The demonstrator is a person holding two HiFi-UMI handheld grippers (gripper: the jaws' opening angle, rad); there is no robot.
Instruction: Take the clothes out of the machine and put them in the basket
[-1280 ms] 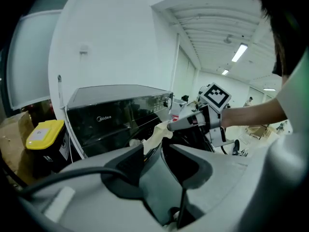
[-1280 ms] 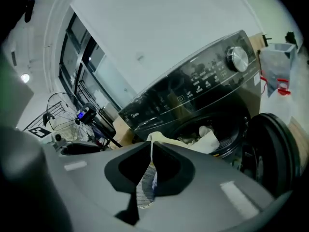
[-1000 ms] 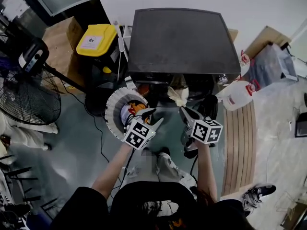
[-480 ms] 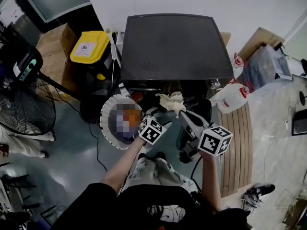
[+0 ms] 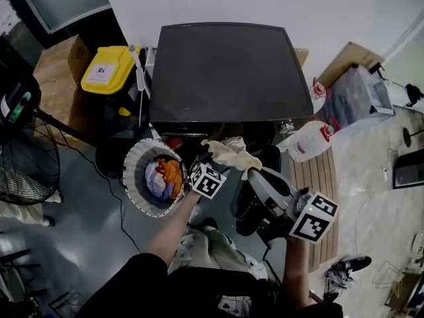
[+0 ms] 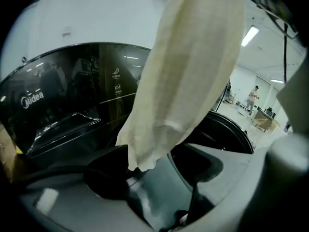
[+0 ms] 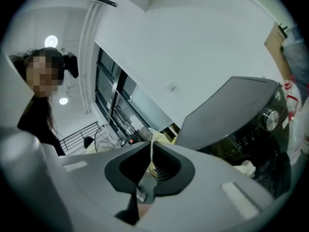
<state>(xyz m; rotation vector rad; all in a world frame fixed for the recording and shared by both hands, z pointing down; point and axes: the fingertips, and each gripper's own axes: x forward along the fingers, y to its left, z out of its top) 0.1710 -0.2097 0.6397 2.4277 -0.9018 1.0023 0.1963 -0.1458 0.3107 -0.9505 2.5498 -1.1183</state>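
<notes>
A cream cloth [image 5: 228, 154] hangs in front of the black washing machine [image 5: 218, 71], just outside its open door [image 5: 255, 197]. My right gripper [image 5: 250, 172] is shut on the cloth's right end; a thin cream edge is pinched between its jaws [image 7: 145, 178]. The left gripper [image 5: 202, 163] sits at the cloth's left end. In the left gripper view the cloth [image 6: 188, 76] drapes down in front of its open jaws [image 6: 164, 178], its tip near the left pad. The round white basket [image 5: 132, 161] stands on the floor left of the machine, with orange and pale clothes [image 5: 162, 177] inside.
A yellow-lidded black bin [image 5: 106, 71] stands left of the machine. A fan [image 5: 23, 158] is at far left. A white jug [image 5: 306, 141] and a wooden slat mat [image 5: 324, 177] lie at the right. A cable [image 5: 109, 191] runs across the floor near the basket.
The cloth has come away from the machine toward the basket side. My right gripper has pulled back and to the right. The left gripper has risen to the cloth's left end.
</notes>
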